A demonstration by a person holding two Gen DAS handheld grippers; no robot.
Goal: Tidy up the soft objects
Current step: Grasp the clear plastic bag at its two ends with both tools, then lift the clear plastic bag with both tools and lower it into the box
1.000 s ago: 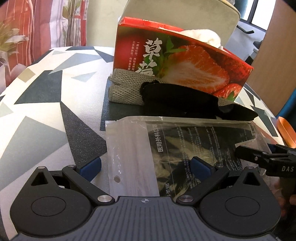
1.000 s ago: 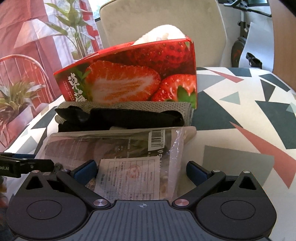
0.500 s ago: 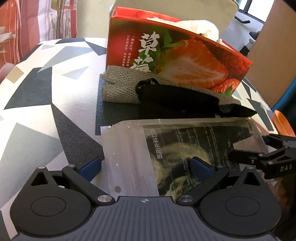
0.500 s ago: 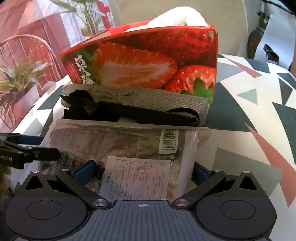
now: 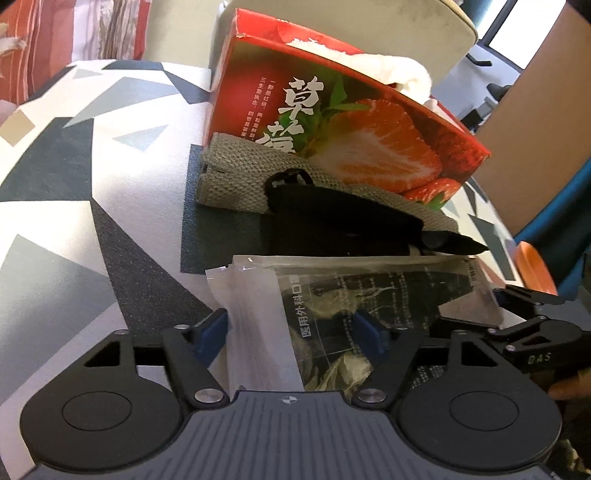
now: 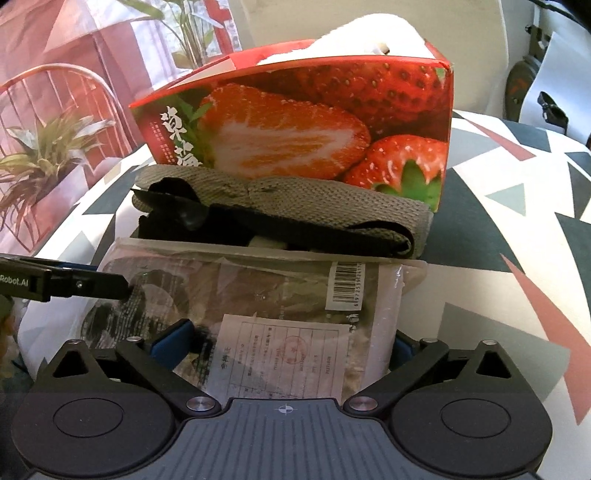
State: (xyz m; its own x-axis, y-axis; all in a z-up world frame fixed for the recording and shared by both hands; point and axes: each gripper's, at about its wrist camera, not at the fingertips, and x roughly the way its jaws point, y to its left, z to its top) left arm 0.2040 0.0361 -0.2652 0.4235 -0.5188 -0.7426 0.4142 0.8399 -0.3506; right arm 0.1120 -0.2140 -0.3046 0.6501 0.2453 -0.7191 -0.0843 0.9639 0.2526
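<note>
Plastic mask pouch [image 5: 354, 295] unboxed | white towel [image 6: 373, 35] in strawberry box [image 6: 295, 122] | your left gripper [image 5: 291, 328] and right gripper [image 6: 288, 339] were closing astride it, neither pinching.

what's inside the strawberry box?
Something white and soft pokes above the strawberry box rim. The box walls hide everything lower, so whatever else is inside can't be seen.

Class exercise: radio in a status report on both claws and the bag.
Left claw closing around plastic bag. Right claw closing astride it. Folded straps lie before strawberry box.
</note>
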